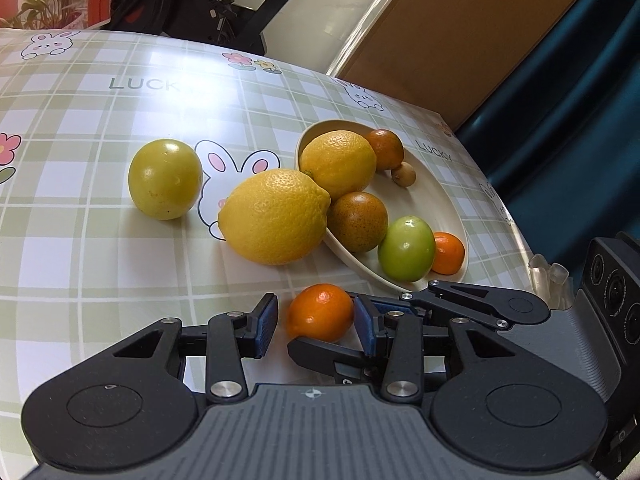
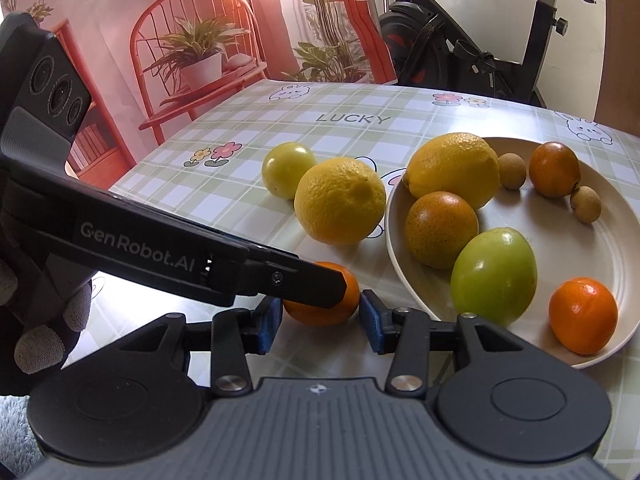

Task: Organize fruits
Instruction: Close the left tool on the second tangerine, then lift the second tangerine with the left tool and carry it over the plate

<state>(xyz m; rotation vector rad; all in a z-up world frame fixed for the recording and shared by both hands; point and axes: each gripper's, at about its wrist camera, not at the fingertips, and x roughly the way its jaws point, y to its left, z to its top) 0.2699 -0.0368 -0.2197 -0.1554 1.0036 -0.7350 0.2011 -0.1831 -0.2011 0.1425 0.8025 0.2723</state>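
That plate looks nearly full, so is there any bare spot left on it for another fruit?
Yes. The plate has bare room along its right side, between the small brown fruit and the orange. Its left half is crowded: lemon, speckled fruit and green fruit sit packed together.

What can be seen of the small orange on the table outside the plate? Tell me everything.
The small orange is round, glossy and bright orange with dimpled peel. It sits on the checked tablecloth, just in front of the cream plate and apart from it. Both the left gripper and the right gripper bracket it with open jaws; the blue pads sit close beside it, and contact cannot be confirmed. The left gripper's finger hides part of it in the right wrist view.
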